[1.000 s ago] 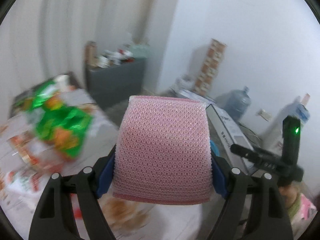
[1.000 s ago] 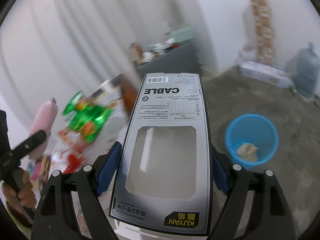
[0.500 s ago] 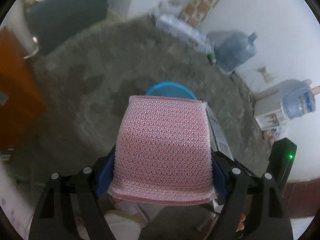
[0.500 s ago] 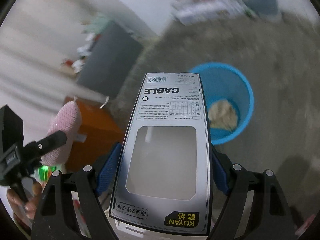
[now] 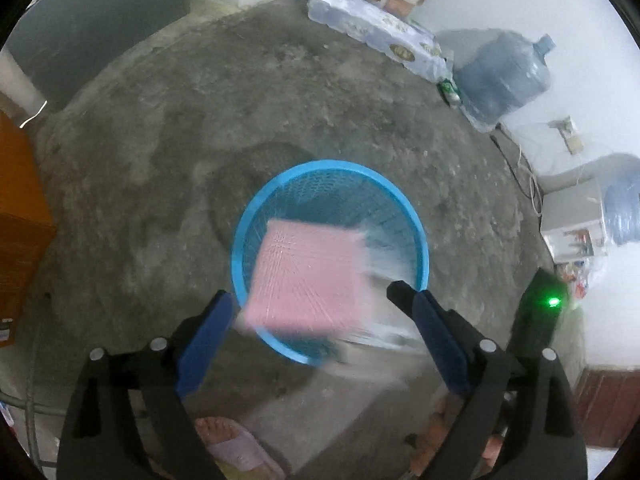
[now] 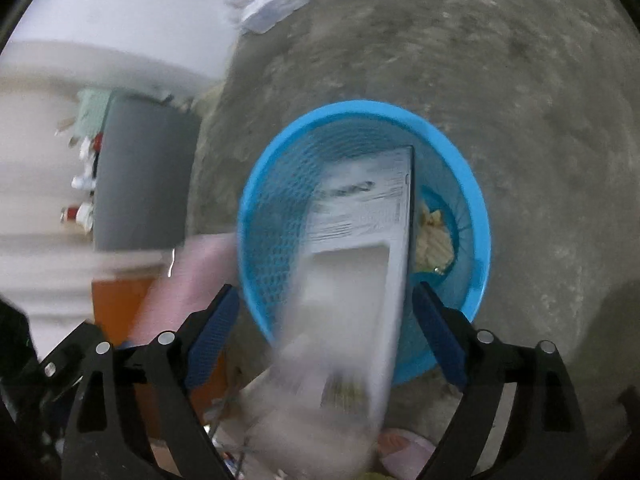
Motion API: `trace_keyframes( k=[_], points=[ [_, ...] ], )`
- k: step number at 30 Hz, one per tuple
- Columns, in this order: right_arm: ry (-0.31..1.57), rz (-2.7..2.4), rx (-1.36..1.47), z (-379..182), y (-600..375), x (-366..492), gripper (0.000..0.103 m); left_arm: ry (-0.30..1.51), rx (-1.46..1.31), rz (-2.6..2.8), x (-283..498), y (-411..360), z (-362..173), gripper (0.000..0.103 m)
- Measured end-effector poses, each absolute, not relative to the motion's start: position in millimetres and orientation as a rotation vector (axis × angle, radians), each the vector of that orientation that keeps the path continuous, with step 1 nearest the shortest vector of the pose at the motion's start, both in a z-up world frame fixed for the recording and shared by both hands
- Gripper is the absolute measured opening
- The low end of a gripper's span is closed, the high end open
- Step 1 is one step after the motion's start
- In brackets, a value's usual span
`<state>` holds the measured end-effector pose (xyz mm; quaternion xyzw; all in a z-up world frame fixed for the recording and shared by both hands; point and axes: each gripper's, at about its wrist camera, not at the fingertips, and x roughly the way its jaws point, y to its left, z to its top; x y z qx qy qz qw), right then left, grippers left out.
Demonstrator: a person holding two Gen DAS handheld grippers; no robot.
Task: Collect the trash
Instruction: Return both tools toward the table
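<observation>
Both grippers spread over the blue basket, letting their trash go.

The left gripper (image 5: 316,304) points steeply down at the basket (image 5: 416,240) with its jaws opening; the pink foam net (image 5: 308,276) sits blurred between the blue pads, clear of both, already over the basket's mouth, so it reads as dropping in. The right gripper (image 6: 326,300) is opening too, and the grey cable box (image 6: 360,248) tilts out between its fingers, its far end inside the basket (image 6: 476,216) rim, its near end blurred; I judge it released, though contact with the right pad cannot be ruled out. Holding both directly above the opening lets gravity finish the job. Inside the basket, beside the box, lies some crumpled yellowish waste (image 6: 434,236) on the bottom. The basket stands on the bare concrete floor (image 5: 160,160).
</observation>
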<state>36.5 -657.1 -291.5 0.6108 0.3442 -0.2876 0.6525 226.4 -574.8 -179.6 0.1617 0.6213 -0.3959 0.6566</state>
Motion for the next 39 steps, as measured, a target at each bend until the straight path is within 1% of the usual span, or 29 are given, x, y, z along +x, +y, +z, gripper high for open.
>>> trace_keyframes(
  k=[4, 9, 12, 17, 19, 24, 30, 34, 39],
  points=[
    [0.76, -0.663, 1.393, -292, -657, 30, 0.085, 1.388, 0.323, -0.904, 228, -564, -167, 0.091],
    [0.705, -0.662, 1.385, -274, -646, 11, 0.085, 1.369, 0.268, -0.933, 224, -546, -137, 0.09],
    [0.683, -0.661, 1.345, -252, -631, 0, 0.085, 1.336, 0.265, -0.975, 214, -531, -111, 0.09],
    [0.696, -0.654, 1.182, -195, -588, -9, 0.085, 1.263, 0.242, -1.082, 196, -473, -51, 0.091],
    [0.706, -0.655, 1.094, -169, -566, -10, 0.085, 1.225, 0.222, -1.093, 189, -442, -28, 0.091],
    [0.727, -0.684, 0.839, -115, -507, -10, 0.095, 1.175, 0.169, -1.116, 165, -349, 9, 0.092],
    [0.804, -0.648, 0.532, -79, -432, 5, 0.095, 1.108, 0.019, -1.05, 139, -234, 27, 0.095],
    [0.793, -0.603, 0.399, -60, -397, 11, 0.095, 1.016, -0.051, -0.911, 129, -142, 33, 0.097],
    [0.794, -0.56, 0.279, -40, -360, 31, 0.095, 0.968, -0.12, -0.748, 124, -43, 27, 0.098]
  ],
)
